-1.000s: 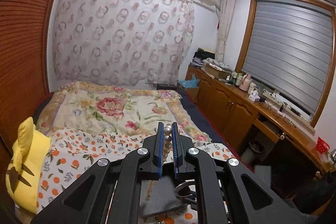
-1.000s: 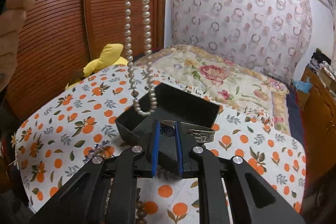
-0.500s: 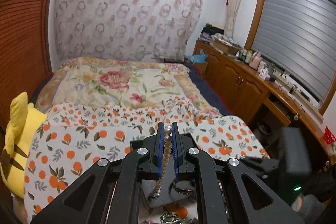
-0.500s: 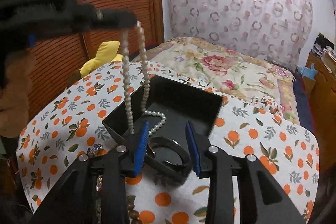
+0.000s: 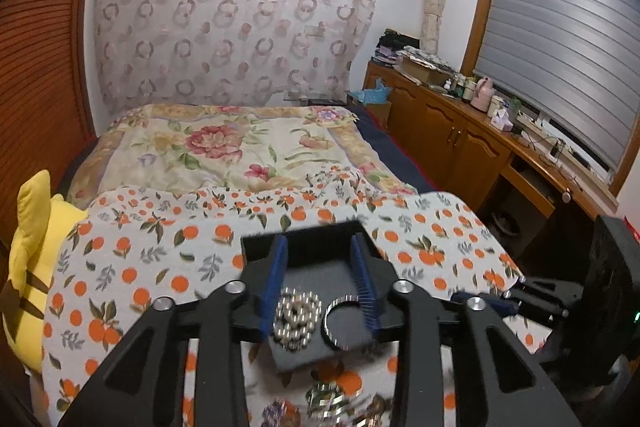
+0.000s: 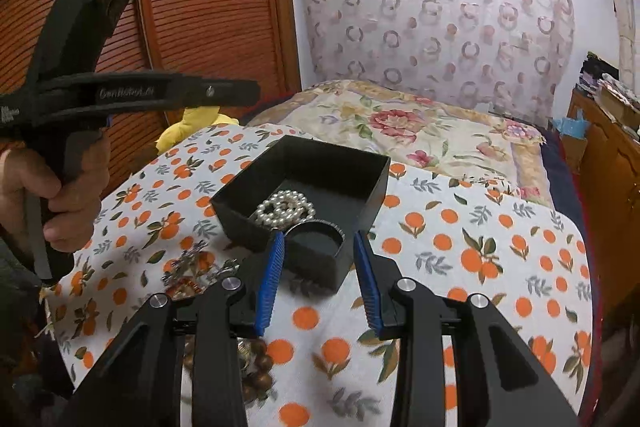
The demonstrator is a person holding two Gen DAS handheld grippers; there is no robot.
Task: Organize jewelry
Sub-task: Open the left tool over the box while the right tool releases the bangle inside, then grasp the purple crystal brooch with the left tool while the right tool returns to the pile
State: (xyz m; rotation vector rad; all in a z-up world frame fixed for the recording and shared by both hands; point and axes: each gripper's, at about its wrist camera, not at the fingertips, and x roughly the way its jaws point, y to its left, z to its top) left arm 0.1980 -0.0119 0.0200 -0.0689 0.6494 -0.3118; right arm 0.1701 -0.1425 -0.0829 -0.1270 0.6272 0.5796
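A black open box (image 6: pixel 376 187) sits on the orange-print cloth (image 6: pixel 460 227). Inside it lies a coiled pearl necklace (image 6: pixel 286 209) (image 5: pixel 298 323), and beside that a dark bangle (image 6: pixel 320 231) (image 5: pixel 344 323). My left gripper (image 5: pixel 318 243) hangs over the box with its jaws opening; the pearls lie loose below, touching neither pad. A hand holds it at the upper left of the right wrist view (image 6: pixel 248 93). My right gripper (image 6: pixel 319 239) stands open just before the box's near corner, holding nothing.
Loose jewelry lies on the cloth in front of the box: silvery pieces (image 6: pixel 192 267) and a brown bead bracelet (image 6: pixel 256 367). A yellow plush toy (image 5: pixel 28 267) sits at the left by the slatted wardrobe (image 6: pixel 208 7). Wooden cabinets (image 5: pixel 460 147) line the right.
The left gripper came down over the box, opened and dropped the hanging pearl necklace, which now lies coiled inside. The right gripper opened, left the bangle in the box and drew back.
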